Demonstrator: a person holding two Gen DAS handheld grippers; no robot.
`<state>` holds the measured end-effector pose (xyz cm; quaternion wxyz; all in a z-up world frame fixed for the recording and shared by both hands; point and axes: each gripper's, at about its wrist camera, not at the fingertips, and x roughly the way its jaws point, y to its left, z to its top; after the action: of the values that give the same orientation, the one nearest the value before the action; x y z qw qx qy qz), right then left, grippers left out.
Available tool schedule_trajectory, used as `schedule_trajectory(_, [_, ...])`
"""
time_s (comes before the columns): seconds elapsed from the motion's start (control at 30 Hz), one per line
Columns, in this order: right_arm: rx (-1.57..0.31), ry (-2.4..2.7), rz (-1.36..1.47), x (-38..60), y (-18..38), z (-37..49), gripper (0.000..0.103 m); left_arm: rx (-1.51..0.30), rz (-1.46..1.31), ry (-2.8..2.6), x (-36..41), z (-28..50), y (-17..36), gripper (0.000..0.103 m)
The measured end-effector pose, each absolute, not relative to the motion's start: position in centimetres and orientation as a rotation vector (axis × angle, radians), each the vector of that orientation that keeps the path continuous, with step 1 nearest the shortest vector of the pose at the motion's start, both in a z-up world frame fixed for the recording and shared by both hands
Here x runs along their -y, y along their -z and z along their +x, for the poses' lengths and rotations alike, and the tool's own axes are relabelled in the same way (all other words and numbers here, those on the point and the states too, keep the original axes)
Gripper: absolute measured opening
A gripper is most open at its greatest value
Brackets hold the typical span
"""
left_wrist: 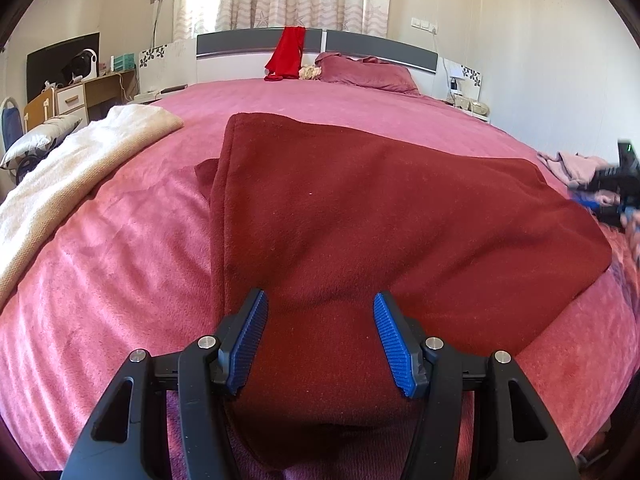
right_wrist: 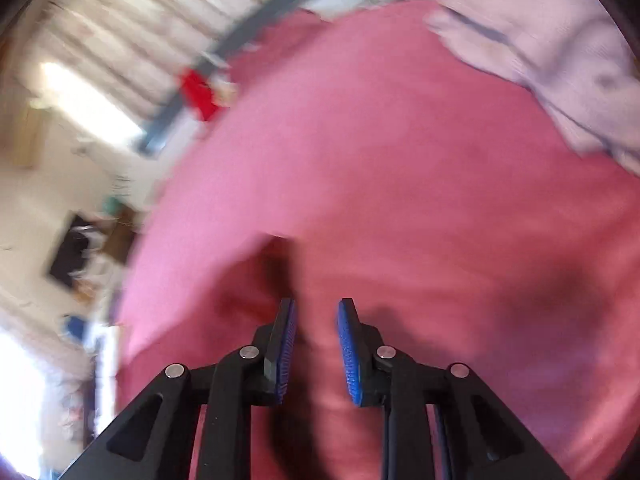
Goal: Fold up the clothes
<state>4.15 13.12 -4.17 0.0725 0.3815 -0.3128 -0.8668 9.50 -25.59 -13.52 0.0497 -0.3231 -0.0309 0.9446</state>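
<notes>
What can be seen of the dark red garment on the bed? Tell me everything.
The dark red garment is a fleecy, plush-looking cloth, lying flat on the pink bedspread in a broad folded panel. Its left edge is doubled over, with a small flap poking out beneath at the upper left. The surface is smooth with a few shallow creases. Its near end runs between the blue pads of the left hand-held gripper, which stand apart and do not press it. The cream blanket lies apart on its left.

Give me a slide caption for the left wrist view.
Open left tool over a dark red garment spread on the pink bed.
</notes>
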Motion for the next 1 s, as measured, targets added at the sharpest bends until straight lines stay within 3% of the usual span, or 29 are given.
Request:
schedule_trajectory(0.1, [0.662,2.553,1.161,-9.4,3.2,1.9,0.024,0.092,-0.983,-2.874,25.5,9.5,13.5,0.06])
schedule_trajectory(0.2, [0.508,2.533,1.307,-7.4,5.0,-2.5,0.019,0.1,-0.986,-2.869,25.5,9.6,13.4,0.06])
schedule_trajectory(0.23, [0.546,2.543,1.356,-7.7,5.5,-3.7,0.019,0.1,-0.988,-2.867,25.5,9.6,13.4,0.06])
schedule_trajectory(0.33, [0.901,2.573,1.369,-9.9,5.7,-4.9,0.022,0.105,-0.995,-2.865,25.5,9.7,13.1,0.06])
schedule_trajectory(0.4, [0.954,2.595,1.266,-8.3,3.8,-3.6,0.024,0.128,-0.967,-2.883,25.6,10.1,12.4,0.06])
schedule_trajectory(0.5, [0.727,2.496,1.137,-1.5,1.3,-1.8,0.025,0.163,-0.893,-2.953,26.0,10.9,11.3,0.062])
schedule_trajectory(0.6, [0.503,2.295,1.141,7.3,0.9,-0.8,0.025,0.214,-0.992,-3.043,27.7,11.1,11.7,0.066])
schedule_trajectory(0.7, [0.278,2.174,1.154,15.4,1.7,-1.5,0.025,0.514,-1.065,-3.143,31.9,12.8,11.8,0.066])
schedule_trajectory(0.87, [-0.057,2.092,1.205,26.4,3.8,-3.0,0.025,1.191,-0.798,-3.258,38.8,19.4,11.3,0.066])
schedule_trajectory(0.93, [-0.089,2.11,1.247,28.1,4.7,-5.6,0.025,1.321,-0.776,-3.253,40.3,20.5,11.8,0.066])
schedule_trajectory(1.0, [-0.081,2.124,1.27,29.7,5.0,-6.7,0.027,1.325,-0.794,-3.231,40.3,20.2,12.0,0.066])
